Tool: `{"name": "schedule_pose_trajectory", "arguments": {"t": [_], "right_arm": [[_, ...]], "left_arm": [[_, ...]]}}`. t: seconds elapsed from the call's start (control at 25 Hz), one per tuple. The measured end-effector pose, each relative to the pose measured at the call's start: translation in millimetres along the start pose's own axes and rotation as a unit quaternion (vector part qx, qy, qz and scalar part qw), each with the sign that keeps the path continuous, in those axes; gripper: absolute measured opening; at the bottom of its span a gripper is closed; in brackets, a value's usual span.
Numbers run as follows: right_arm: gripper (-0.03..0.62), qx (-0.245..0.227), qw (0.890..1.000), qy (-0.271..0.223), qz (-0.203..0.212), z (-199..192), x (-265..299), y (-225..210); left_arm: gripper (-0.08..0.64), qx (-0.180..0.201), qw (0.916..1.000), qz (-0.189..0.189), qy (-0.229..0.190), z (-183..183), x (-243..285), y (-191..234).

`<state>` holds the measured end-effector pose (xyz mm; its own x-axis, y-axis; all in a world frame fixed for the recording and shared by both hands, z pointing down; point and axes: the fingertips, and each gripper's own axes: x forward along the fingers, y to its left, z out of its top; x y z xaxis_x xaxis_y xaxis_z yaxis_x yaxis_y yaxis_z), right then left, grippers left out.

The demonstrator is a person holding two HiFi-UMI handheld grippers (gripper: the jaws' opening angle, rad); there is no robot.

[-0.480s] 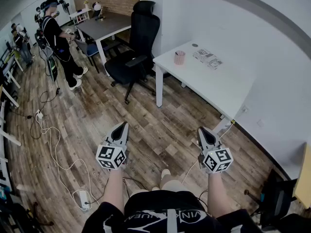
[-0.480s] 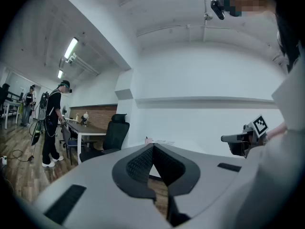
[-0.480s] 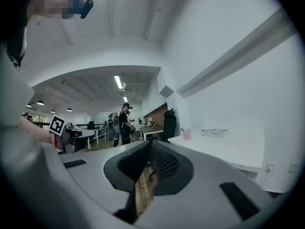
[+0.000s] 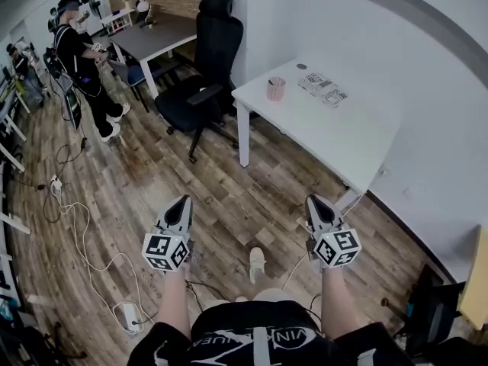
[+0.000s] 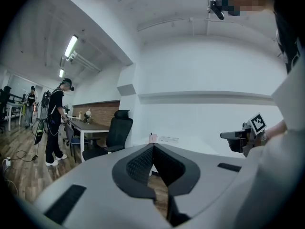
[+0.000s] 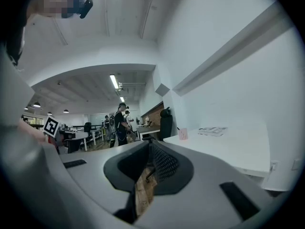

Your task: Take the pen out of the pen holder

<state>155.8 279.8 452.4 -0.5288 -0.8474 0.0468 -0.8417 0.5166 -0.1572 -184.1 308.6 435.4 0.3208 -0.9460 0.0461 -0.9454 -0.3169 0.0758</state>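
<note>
The pink pen holder (image 4: 275, 89) stands near the far corner of a white table (image 4: 343, 136). In the left gripper view the pen holder (image 5: 152, 138) is small and distant, with a thin dark pen (image 5: 151, 134) poking up from it. It also shows in the right gripper view as a pink pen holder (image 6: 183, 133). My left gripper (image 4: 183, 201) and right gripper (image 4: 313, 201) are held level over the wooden floor, well short of the table. Both are shut with nothing between the jaws.
A black office chair (image 4: 206, 67) stands left of the table, with a grey desk (image 4: 156, 36) behind it. Printed papers (image 4: 323, 88) lie on the table by the wall. A person (image 4: 80, 59) stands at the far left. Cables (image 4: 76, 227) trail across the floor.
The whole view has shifted a little toward the table, and one shoe now shows farther forward on the floor. Both grippers stay shut and side by side.
</note>
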Motion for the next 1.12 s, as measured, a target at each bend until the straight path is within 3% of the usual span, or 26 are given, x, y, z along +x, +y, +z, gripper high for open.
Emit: {"name": "schedule_pose_trajectory", "arguments": {"t": [1.12], "right_arm": [[0.041, -0.012, 0.999, 0.04, -0.009, -3, 183, -94]], "left_arm": [[0.014, -0.027, 0.9991, 0.009, 0.032, -17, 186, 72]]}}
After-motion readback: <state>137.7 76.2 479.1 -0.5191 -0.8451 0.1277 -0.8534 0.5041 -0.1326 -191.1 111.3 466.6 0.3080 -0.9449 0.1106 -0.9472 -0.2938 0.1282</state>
